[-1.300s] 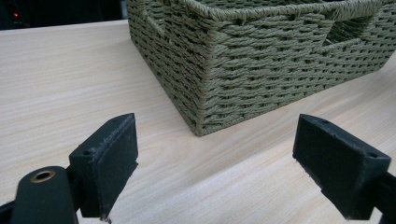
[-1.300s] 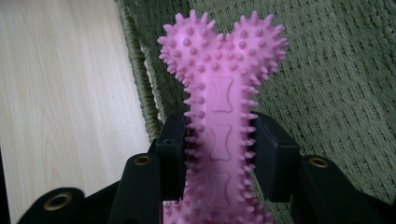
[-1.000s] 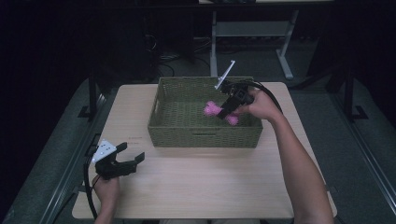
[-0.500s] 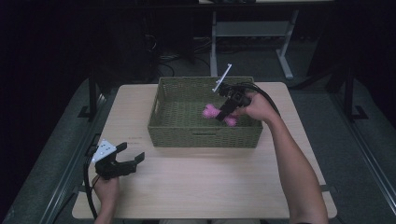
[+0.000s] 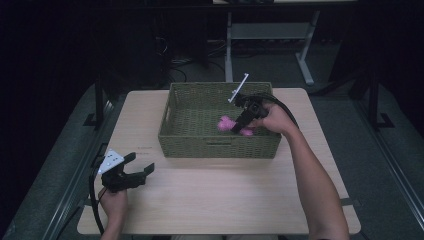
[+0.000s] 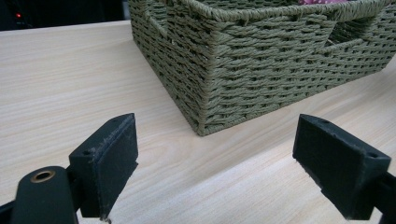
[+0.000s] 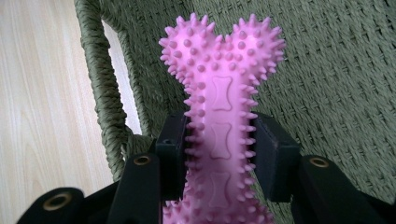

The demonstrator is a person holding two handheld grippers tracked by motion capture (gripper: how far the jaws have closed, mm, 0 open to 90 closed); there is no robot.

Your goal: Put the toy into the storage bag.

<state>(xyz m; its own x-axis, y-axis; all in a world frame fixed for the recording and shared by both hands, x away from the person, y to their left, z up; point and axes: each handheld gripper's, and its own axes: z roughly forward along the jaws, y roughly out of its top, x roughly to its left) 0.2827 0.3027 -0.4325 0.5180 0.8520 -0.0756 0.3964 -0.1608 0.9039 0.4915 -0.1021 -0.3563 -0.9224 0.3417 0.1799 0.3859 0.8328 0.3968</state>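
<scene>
A pale wood-grain table (image 5: 220, 200) filled the middle of the high view, ringed by a dark room where a grey floor, loose cables and the legs of a light metal desk frame (image 5: 270, 35) showed along the top of the frame. On the table's far half, centre frame, stood a green woven basket (image 5: 195, 142), rectangular and open-topped, with a handle slot cut in its near wall; its corner loomed in the upper middle of the left gripper view (image 6: 219, 70).

At centre right of the high view, a person's forearm reached up from the bottom edge and held the right gripper (image 5: 240, 122) over the right part of the basket, tipped down into it. Its jaws were closed across the shaft of a pink spiked toy bone (image 5: 227, 124), which the right gripper view showed pinched at mid-length (image 7: 222, 121), knobbed end pointing up the frame against the basket's woven inside. Whether the bone touched the basket floor could not be told.

At lower left, the left gripper (image 5: 140, 172) rested low over bare tabletop near the table's front edge, well apart from the basket, its jaws spread wide and empty (image 6: 217, 163).

Judged from this, the work stood near its end if the bone was going in: the toy was already within the basket walls, with only the release and withdrawal left. If it was coming out, the lift was barely begun.
</scene>
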